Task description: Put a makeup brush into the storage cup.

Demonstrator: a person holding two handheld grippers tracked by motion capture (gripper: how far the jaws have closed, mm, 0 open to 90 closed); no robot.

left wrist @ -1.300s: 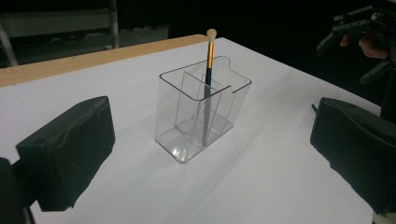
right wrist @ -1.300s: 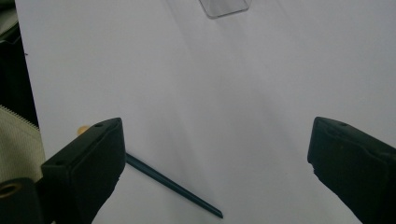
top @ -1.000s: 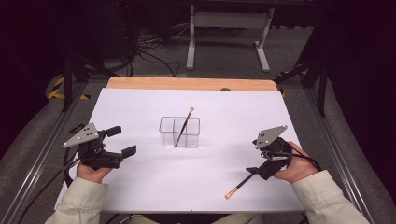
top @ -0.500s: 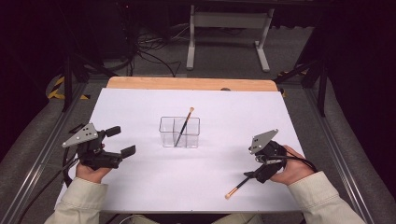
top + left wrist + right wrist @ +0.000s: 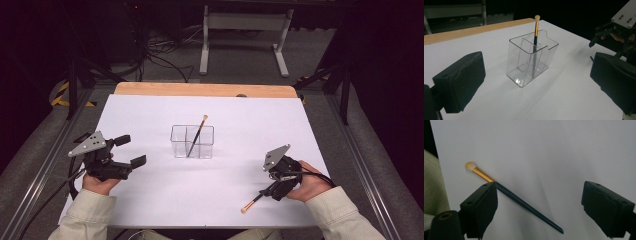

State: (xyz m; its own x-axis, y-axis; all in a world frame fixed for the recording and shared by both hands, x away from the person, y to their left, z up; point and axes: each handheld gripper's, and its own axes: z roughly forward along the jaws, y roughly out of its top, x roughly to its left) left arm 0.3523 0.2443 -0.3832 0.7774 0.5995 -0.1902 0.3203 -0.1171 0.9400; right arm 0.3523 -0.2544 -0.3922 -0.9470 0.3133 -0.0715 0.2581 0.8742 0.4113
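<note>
A clear compartmented organizer [image 5: 192, 142] [image 5: 524, 65] stands mid-table with a gold-and-dark makeup brush [image 5: 197, 134] [image 5: 536, 32] leaning upright in it, bristles up. A second brush [image 5: 251, 202] [image 5: 524, 205] lies flat on the white sheet at the front right. My right gripper [image 5: 268, 192] [image 5: 544, 212] hangs low over it, open. Its jaws have just been closing a little, with the brush's dark handle between them and no pad pressing on it. My left gripper [image 5: 131, 150] [image 5: 536, 83] is open and empty at the left, pointing at the organizer.
A wooden strip [image 5: 205, 90] runs along the table's far edge. Beyond it are floor cables and a metal stand [image 5: 242, 22]. Rails flank the table. My beige sleeve [image 5: 434, 187] lies close to the left of the flat brush.
My right gripper has sunk toward the table and moved a little left over the lying brush. The left gripper, the organizer and both brushes have stayed put.
</note>
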